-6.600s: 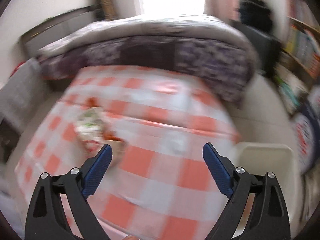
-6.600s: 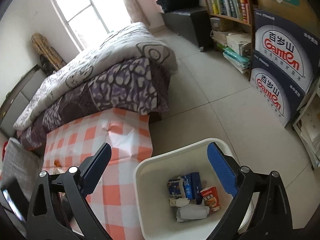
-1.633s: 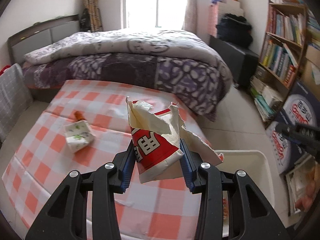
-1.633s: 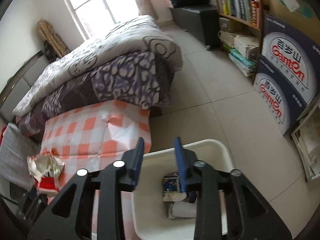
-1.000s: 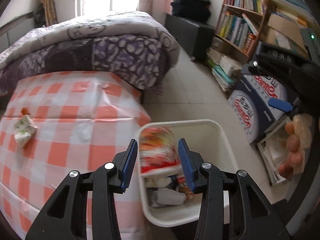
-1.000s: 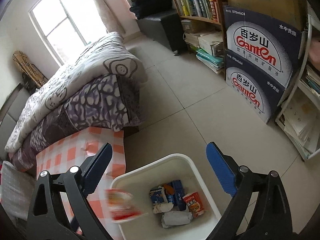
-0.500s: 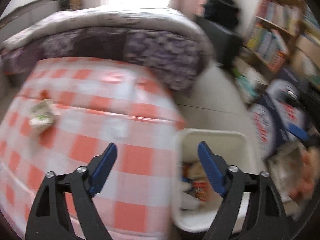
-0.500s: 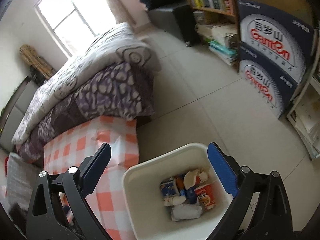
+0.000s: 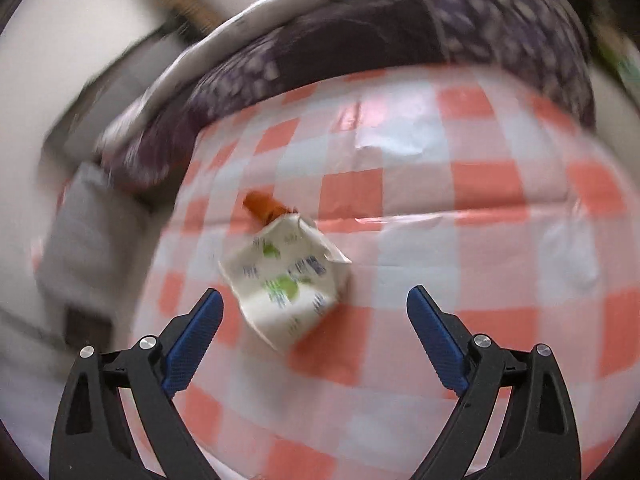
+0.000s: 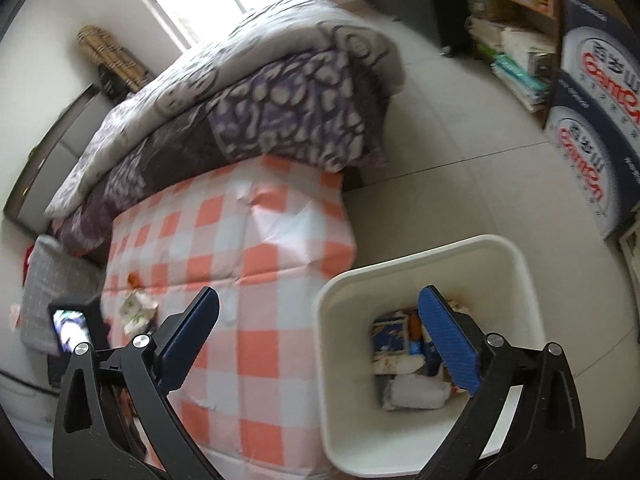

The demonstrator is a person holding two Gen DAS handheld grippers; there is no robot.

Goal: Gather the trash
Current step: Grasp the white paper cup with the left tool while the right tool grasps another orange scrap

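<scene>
The red wrapper has gone; the left gripper [image 9: 314, 300], just opened wide, is empty above a crumpled carton [image 9: 286, 278]. The right gripper [image 10: 318, 304] is wide open and empty too.

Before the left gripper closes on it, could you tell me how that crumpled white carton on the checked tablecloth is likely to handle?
The crumpled carton looks dented and torn open at the top, so it will probably crush further rather than resist. It seems empty, hence likely light. Its flat sides should keep it from rolling, though it may slide on the glossy tablecloth.

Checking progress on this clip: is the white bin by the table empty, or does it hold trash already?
Not empty. The white bin holds crumpled wrappers and cartons across its bottom, well below the rim.
</scene>
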